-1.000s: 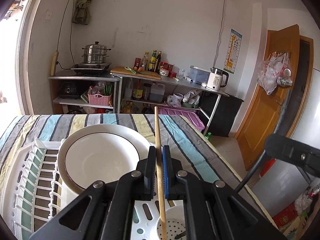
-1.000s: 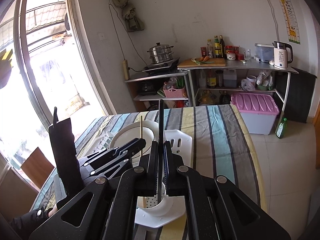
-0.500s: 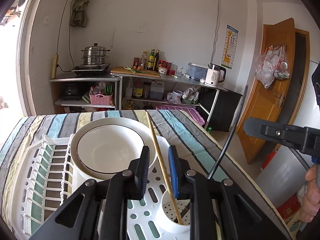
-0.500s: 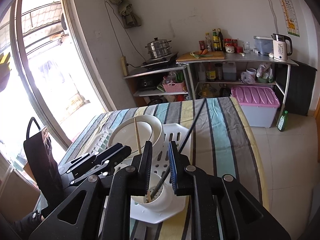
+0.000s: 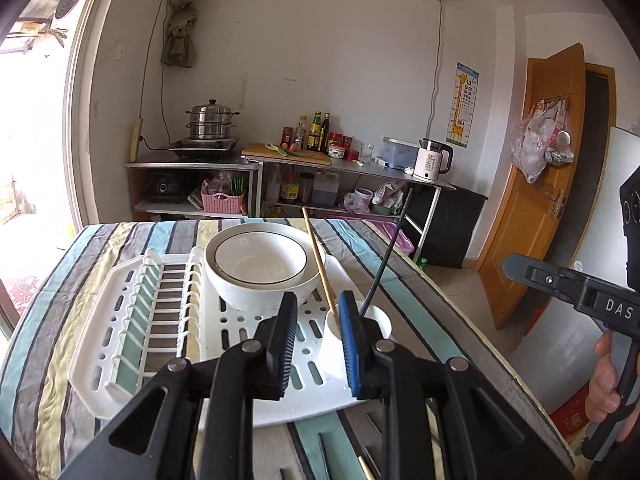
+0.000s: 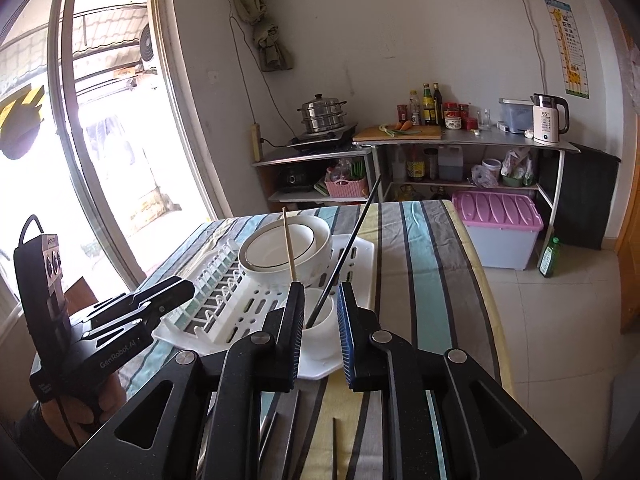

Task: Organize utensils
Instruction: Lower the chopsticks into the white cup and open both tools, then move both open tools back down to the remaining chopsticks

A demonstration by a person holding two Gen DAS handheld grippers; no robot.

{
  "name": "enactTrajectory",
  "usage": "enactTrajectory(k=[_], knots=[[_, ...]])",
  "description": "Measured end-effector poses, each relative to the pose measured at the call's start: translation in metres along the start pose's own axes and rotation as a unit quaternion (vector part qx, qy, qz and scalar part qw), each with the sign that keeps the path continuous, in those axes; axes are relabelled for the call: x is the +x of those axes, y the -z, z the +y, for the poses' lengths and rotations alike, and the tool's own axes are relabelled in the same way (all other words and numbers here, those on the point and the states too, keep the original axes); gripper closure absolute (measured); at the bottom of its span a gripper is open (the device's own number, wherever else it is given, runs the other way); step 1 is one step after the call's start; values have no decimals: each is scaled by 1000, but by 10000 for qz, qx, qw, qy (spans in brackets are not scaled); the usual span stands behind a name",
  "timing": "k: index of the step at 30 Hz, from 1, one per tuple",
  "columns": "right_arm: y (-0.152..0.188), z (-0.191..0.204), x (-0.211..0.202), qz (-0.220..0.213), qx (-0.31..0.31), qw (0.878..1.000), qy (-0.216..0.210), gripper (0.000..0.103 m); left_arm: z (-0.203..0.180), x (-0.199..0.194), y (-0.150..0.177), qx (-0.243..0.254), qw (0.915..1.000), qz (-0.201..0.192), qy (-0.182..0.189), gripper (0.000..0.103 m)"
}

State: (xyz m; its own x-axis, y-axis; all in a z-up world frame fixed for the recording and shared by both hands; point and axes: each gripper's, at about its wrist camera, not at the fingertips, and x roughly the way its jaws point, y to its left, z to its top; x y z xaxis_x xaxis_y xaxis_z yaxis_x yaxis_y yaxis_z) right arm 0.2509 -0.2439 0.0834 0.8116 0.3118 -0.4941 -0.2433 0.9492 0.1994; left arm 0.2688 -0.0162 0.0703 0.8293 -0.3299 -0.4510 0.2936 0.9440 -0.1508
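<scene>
A white utensil cup (image 5: 336, 344) (image 6: 320, 320) stands at the near right corner of a white dish rack (image 5: 132, 320) (image 6: 224, 280). A wooden chopstick (image 5: 318, 260) (image 6: 289, 244) and a black chopstick (image 5: 386, 252) (image 6: 348, 244) lean in the cup. My left gripper (image 5: 318, 336) is open and empty just in front of the cup. My right gripper (image 6: 320, 328) is open and empty, with the cup seen between its fingers. More utensils lie on the cloth under the grippers (image 6: 334, 448).
A white bowl (image 5: 260, 268) (image 6: 284, 248) sits in the rack behind the cup. The table has a striped cloth (image 5: 48, 320) (image 6: 424, 264). The right edge drops to a tiled floor with a pink-lidded bin (image 6: 500, 232). Kitchen shelves stand at the back wall.
Both grippers opened, let go of their chopsticks in the cup, and drew back. The wooden and black chopsticks now lean in the cup by themselves.
</scene>
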Motion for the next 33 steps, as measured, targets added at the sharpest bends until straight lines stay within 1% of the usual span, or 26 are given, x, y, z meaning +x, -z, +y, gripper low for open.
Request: enactTrajectory(k=[4, 7, 12, 16, 21, 23, 29, 33], knots=[[25, 12, -25, -23, -99, 9999, 22, 86, 1, -32, 20, -8, 9999, 33, -119, 80], [44, 21, -40, -33, -189, 9998, 63, 86, -1, -56, 38, -24, 9999, 31, -123, 80], [76, 28, -58, 97, -244, 9996, 58, 86, -5, -84, 66, 8, 9997, 91, -221, 80], [96, 29, -65, 230, -194, 9995, -28, 86, -5, -97, 85, -17, 9995, 181, -252, 80], [113, 31, -64, 370, -203, 9991, -75, 86, -5, -100, 107, -48, 9987, 437, -255, 80], [118, 30, -64, 398, -190, 9990, -98, 86, -4, -98, 111, -46, 9983, 518, -279, 80], [120, 28, -57, 479, -186, 9986, -94, 86, 0, -92, 123, -64, 9968, 703, -378, 81], [124, 29, -44, 630, -215, 9978, -56, 86, 1, -82, 127, -39, 9950, 902, -429, 80]])
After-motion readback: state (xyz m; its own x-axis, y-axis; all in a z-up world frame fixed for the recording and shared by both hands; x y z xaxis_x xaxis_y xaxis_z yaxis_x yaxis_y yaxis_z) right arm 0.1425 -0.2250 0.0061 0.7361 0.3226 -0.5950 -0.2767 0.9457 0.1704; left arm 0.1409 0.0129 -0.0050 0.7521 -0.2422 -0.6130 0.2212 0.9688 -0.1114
